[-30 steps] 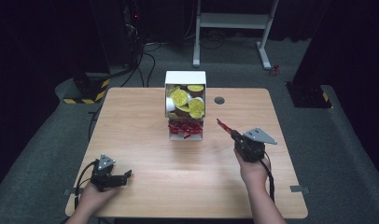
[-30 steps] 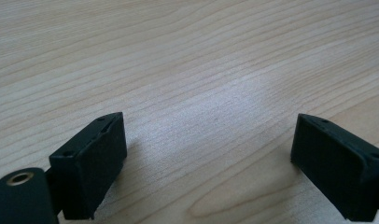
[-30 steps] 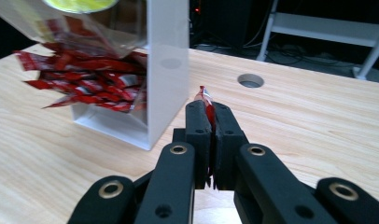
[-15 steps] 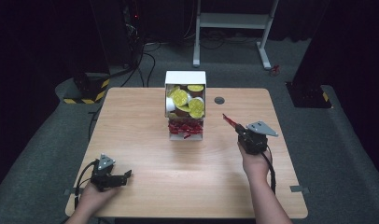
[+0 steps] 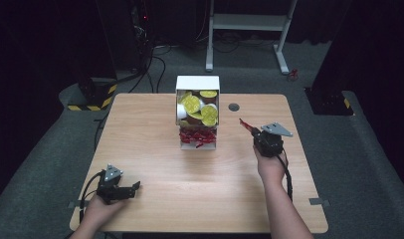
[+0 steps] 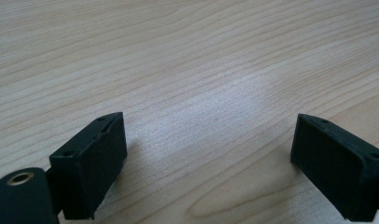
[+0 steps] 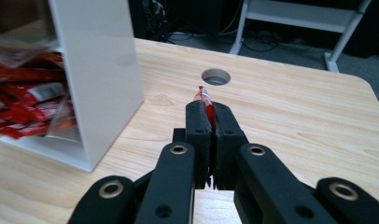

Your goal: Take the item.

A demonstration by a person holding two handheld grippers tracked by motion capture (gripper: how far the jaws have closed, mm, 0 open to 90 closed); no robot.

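The right tongs (image 7: 209,122) are clenched on a thin red packet (image 7: 204,97), whose tip pokes out past the jaws toward the round hole (image 7: 216,76) in the worktop (image 5: 155,164). In the high view the right tongs (image 5: 253,133) hover to the right of the white box (image 5: 197,83), with the packet (image 5: 245,124) angled up and left toward it. The box stands near the far middle of the worktop. Its upper shelf holds yellow-lidded cups (image 5: 191,103) and its lower shelf a heap of more red packets (image 5: 196,137).

The left tongs (image 5: 133,188) rest near the front left corner, well apart from everything. The left gripper view shows their jaws released and wide, with bare wood between them.

As I judge it, the packet is either going into the lower shelf or has just come from it (the pictures alone do not settle which).

The main risk is the grip. The packet is held edge-on, with little of it showing between the jaws, so a quick swing or a slight easing could let it slide out onto the worktop. If it is headed for the box, the white side wall (image 7: 96,70) stands just beside the tongs, and a careless approach could knock it and shift the light box, with no other hand steadying it. The lower heap also looks full, so a pushed-in packet could spill others out the front.
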